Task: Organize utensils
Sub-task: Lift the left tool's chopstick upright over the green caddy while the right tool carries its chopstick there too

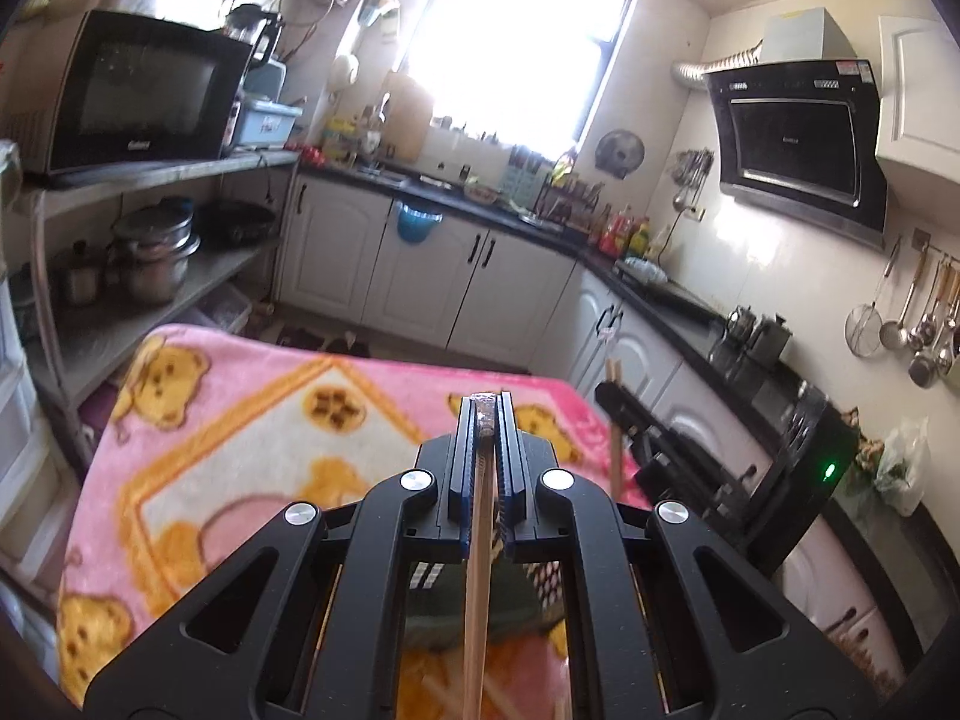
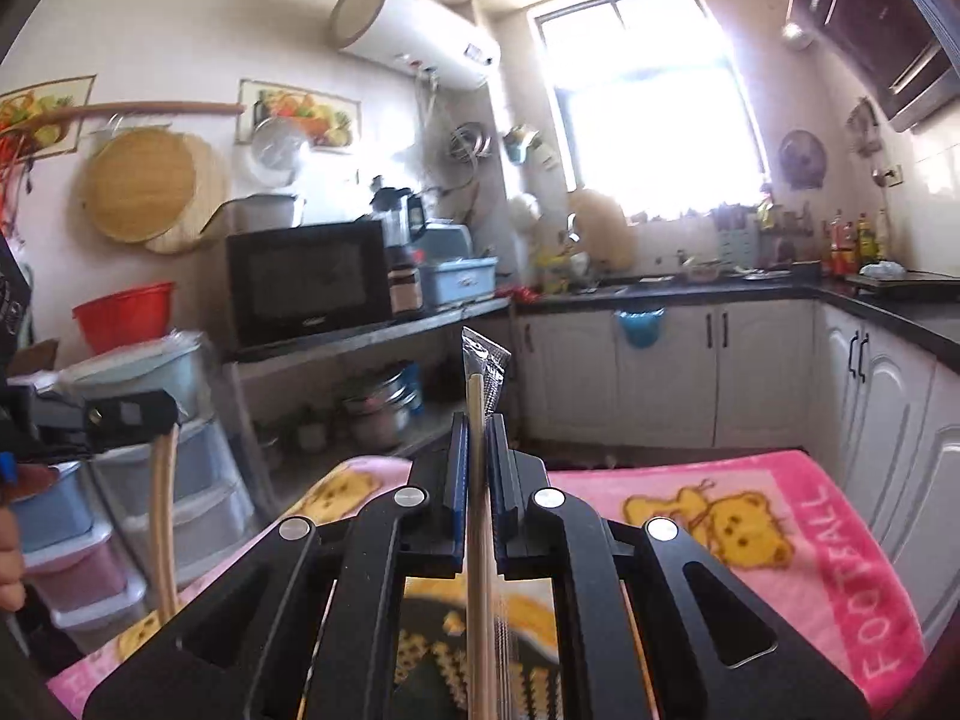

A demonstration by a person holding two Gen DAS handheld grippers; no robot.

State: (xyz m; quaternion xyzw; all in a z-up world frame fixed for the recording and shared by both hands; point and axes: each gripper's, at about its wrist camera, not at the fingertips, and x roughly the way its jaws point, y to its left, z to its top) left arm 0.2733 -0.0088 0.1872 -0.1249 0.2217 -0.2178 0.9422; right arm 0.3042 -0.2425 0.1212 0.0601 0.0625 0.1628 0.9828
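My left gripper [image 1: 487,405] is shut on a pair of wooden chopsticks in a clear plastic wrapper [image 1: 478,570], held upright above the pink bear blanket [image 1: 240,420]. My right gripper [image 2: 478,420] is shut on another wrapped pair of wooden chopsticks [image 2: 478,396] whose wrapper tip sticks out above the fingers. In the left wrist view the right gripper [image 1: 618,396] shows at the right with its chopsticks [image 1: 615,450]. In the right wrist view the left gripper [image 2: 132,414] shows at the left with its chopsticks [image 2: 165,510] hanging down.
The pink blanket [image 2: 780,510] covers a table below both grippers. A shelf with a microwave [image 1: 144,96] and pots [image 1: 156,252] stands at the left. White cabinets with a dark counter [image 1: 660,294] run behind and right. Plastic drawers [image 2: 120,510] stand left.
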